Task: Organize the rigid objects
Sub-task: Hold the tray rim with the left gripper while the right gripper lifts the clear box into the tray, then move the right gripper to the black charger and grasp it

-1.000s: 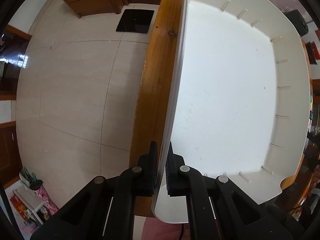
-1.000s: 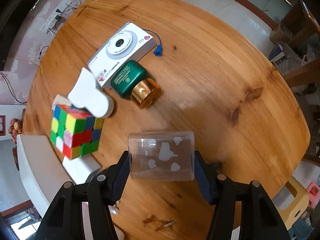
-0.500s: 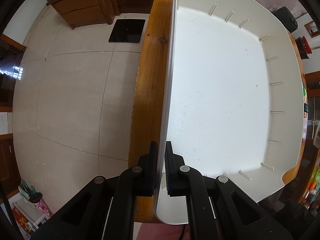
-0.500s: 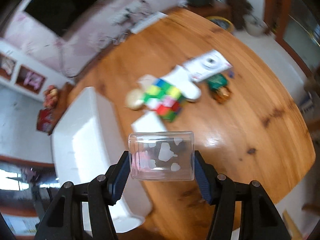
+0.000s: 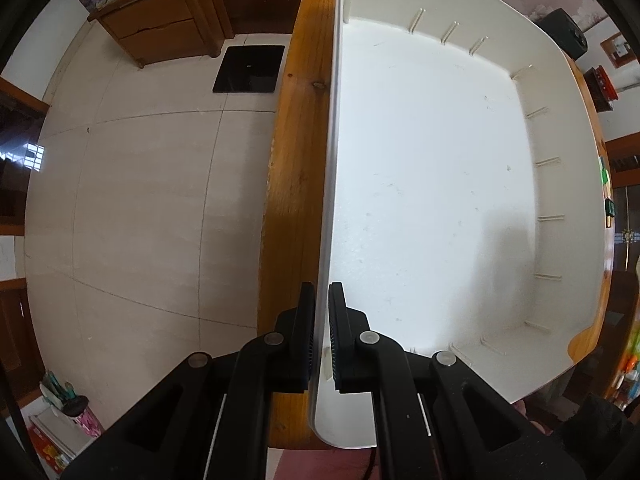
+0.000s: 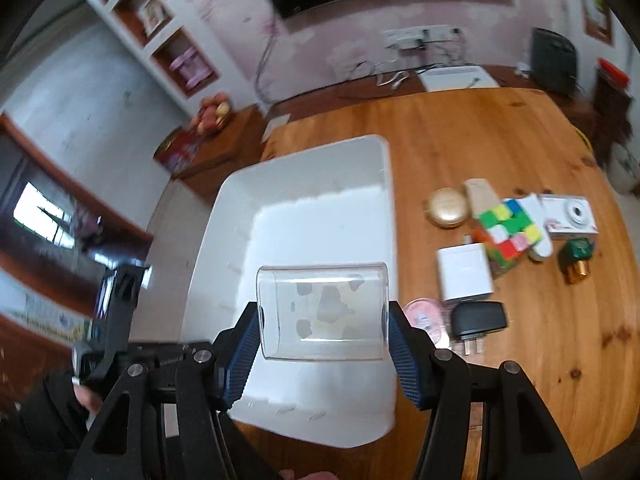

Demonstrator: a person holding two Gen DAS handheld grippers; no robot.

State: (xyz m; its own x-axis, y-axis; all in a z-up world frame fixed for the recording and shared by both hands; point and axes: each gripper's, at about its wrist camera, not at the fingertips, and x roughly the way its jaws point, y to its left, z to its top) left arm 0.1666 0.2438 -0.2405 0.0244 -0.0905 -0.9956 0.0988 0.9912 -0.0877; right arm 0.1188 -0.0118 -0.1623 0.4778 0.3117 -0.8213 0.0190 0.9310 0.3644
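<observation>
Left tongs [image 5: 318, 332] clenched on near wall of white bin [image 5: 552, 92], likely steadying it at bench [image 6: 500, 136] edge, while right tongs [image 6: 322, 344] grasp clear box [image 6: 322, 312] above bin for dropping in.

The right gripper [image 6: 322, 344] has carried the clear plastic box [image 6: 323, 312] up from the wooden table [image 6: 500, 152] and swung it over the white bin [image 6: 304, 184] (the cube and camera now lie off to its right).
</observation>
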